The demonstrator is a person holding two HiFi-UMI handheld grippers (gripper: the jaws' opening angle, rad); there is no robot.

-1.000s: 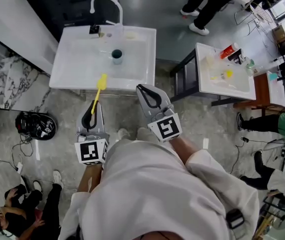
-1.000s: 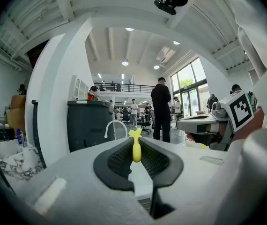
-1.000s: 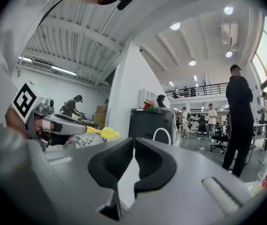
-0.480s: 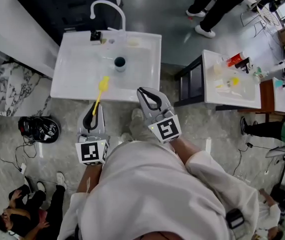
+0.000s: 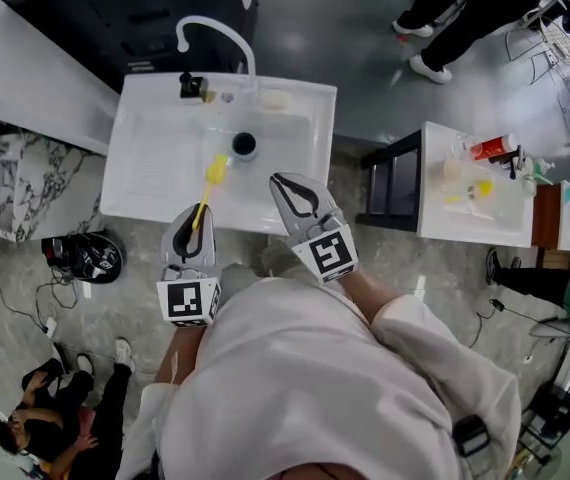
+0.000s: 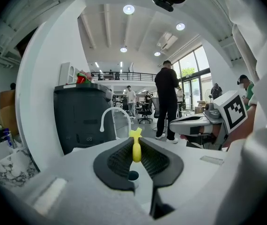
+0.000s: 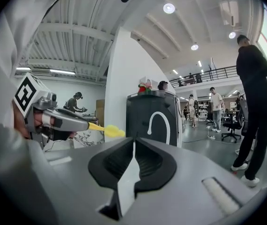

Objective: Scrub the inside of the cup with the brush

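- A white garment (image 5: pixel 305 368) filled the lower centre of the head view and hid the person's arms; both hands were hard to make out behind the marker cubes.
- Two grippers were counted. The left gripper (image 5: pixel 194 224), lower left of centre, had its jaws clamped on the one yellow brush (image 5: pixel 209 182). The handle's lower end was hidden between the pads, and the bristle head pointed up the frame over the sink.
- The right gripper (image 5: pixel 281 181), just right of centre, had its jaws pressed together with nothing between them. Its tips lay over the sink's near rim.
- One white sink (image 5: pixel 130 183) filled the upper centre of the frame.
- One dark cup (image 5: pixel 244 145) stood upright in the basin, just beyond the brush head and apart from it. Its inside was too dark to read.
- One white faucet (image 5: pixel 215 28) arched over the far rim. Two small items beside its base were too small to identify.
- One white side table (image 5: pixel 435 230) at the right held clutter too small to count.
- A person's legs (image 5: pixel 455 13) at the upper right were cut off by the frame's edge.
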